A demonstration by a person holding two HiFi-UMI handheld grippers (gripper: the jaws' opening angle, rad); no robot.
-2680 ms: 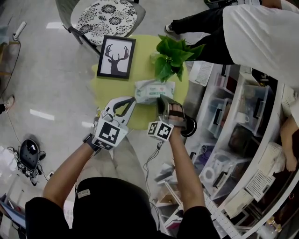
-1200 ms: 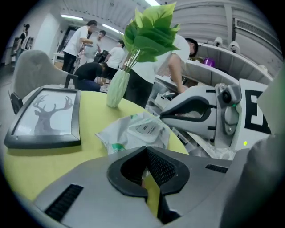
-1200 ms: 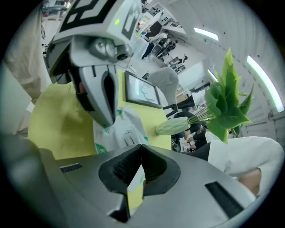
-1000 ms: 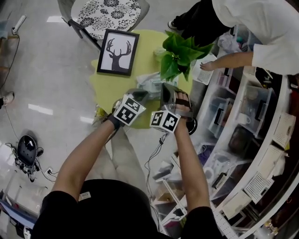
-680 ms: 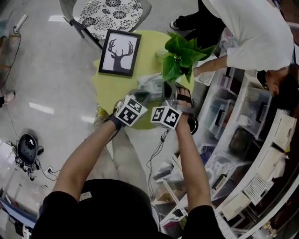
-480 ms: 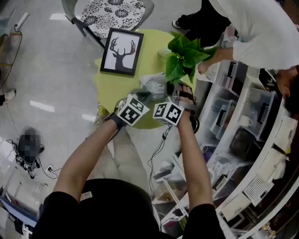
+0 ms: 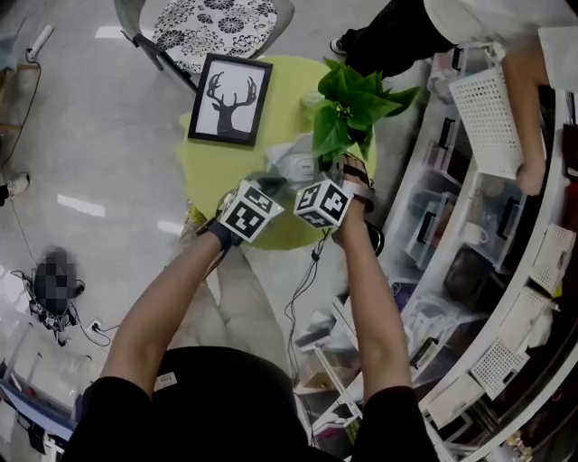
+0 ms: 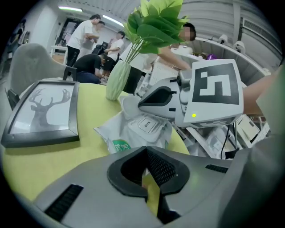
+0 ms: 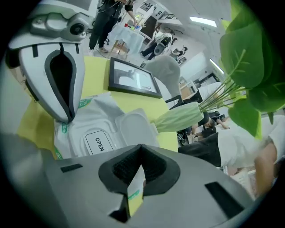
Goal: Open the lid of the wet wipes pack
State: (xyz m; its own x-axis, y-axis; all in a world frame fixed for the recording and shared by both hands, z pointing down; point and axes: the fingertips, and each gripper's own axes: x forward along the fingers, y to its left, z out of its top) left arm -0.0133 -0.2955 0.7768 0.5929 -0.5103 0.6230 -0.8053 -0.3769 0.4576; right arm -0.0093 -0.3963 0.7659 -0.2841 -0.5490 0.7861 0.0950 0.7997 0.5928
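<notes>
The white wet wipes pack (image 7: pixel 291 164) lies on the round yellow-green table (image 7: pixel 217 167), in front of the vase. Its flat lid (image 9: pixel 131 127) carries a tab marked OPEN (image 9: pixel 97 142) and looks closed. My left gripper (image 8: pixel 144 150) is shut, its tips at the pack's near left end (image 9: pixel 67 119); whether it pinches the wrapper I cannot tell. My right gripper (image 9: pixel 140 153) is shut with nothing in it and hangs just over the pack by the lid. In the left gripper view its fingers (image 8: pixel 153 99) reach across above the OPEN tab (image 8: pixel 149 124).
A framed deer picture (image 7: pixel 226 99) lies at the table's far left. A leafy plant (image 7: pixel 348 108) in a pale green vase (image 8: pixel 116 80) stands right behind the pack. A patterned chair (image 7: pixel 203 27) is beyond the table. Shelves with bins (image 7: pixel 470 235) and a person holding a white basket (image 7: pixel 492 108) are on the right.
My left gripper has come in from the table's near edge to the pack. My right gripper has sunk closer to the lid. The person at the right has straightened up with a white basket.
</notes>
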